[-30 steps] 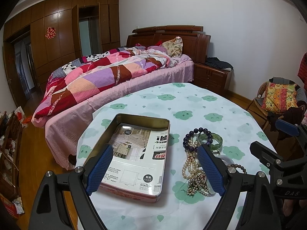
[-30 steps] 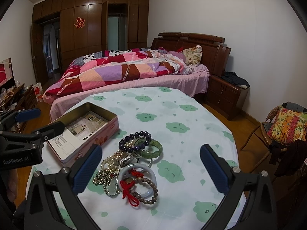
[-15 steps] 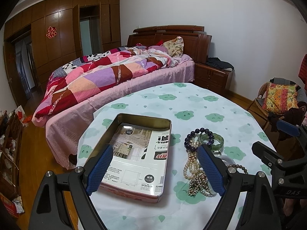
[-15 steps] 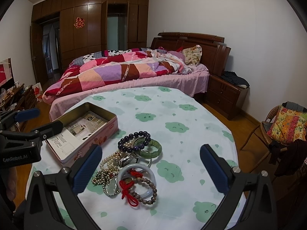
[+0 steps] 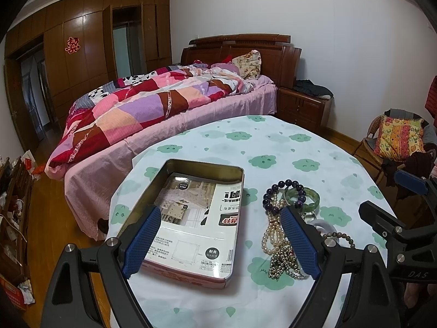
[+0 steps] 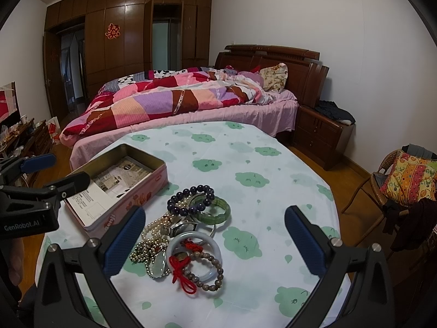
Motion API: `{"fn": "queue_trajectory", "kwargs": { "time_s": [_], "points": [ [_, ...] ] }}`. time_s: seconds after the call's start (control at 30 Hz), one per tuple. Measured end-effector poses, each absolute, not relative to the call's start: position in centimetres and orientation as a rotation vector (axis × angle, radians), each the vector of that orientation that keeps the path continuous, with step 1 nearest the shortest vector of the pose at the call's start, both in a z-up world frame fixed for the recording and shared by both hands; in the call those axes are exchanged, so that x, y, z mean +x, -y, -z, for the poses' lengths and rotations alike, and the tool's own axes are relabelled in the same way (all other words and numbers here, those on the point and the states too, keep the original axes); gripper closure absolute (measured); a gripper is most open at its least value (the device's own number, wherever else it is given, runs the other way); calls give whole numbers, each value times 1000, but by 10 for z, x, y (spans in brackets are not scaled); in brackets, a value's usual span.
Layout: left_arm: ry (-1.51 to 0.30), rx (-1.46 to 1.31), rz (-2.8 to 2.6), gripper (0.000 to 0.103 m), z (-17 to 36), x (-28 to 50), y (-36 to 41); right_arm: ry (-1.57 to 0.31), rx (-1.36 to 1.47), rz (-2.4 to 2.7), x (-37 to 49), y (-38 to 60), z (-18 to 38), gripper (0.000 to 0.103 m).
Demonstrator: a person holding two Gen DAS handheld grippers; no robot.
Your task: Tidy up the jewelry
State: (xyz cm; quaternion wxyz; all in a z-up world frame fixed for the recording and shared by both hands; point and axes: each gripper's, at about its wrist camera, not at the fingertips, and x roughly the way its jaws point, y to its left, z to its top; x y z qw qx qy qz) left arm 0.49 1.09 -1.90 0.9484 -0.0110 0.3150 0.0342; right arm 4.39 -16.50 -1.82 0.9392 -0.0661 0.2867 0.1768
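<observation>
Change since earlier frames: nothing displaced on the table; both views shifted only slightly, framing almost identical.
Left gripper: black frame, blue ribbed pads, jaws spread wide, nothing held; raised over the near table edge, one pad in front of the tin, the other in front of the pearl strand.
Right gripper: same build, jaws spread wide, nothing held; raised over the jewelry heap, left pad overlapping the pearls in view.
Rectangular metal tin: lidless, pink outside, brassy inside walls; flat on the table, left of the heap, close but apart; printed paper sheet lining its floor.
Jewelry heap: loose pile on the cloth, right of the tin, none inside it.
Dark purple bead bracelet: far end of heap, overlapping the green ring.
Green jade bangle: far right of heap, lying flat.
Pearl strand: bunched on the tin side, running toward the near edge.
Metallic bead chain: nearest end of heap in left view.
Pale white-lavender bangle: near end, red knotted cord across it.
Brown bead bracelet: overlapping the pale bangle.
Table: white cloth with green cloud print.
Surroundings: bed with patchwork quilt beyond the table.
</observation>
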Motion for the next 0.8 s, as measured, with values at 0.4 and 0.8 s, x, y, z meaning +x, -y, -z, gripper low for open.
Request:
{"fn": "queue_trajectory", "kwargs": {
  "time_s": [0.4, 0.8],
  "points": [
    [-708, -36, 13, 14, 49, 26, 8, -680, -121, -306, 71, 200, 65, 2],
    [-719, 124, 123, 20, 60, 91, 74, -766, -77, -243, 94, 233, 90, 16]
  ]
}}
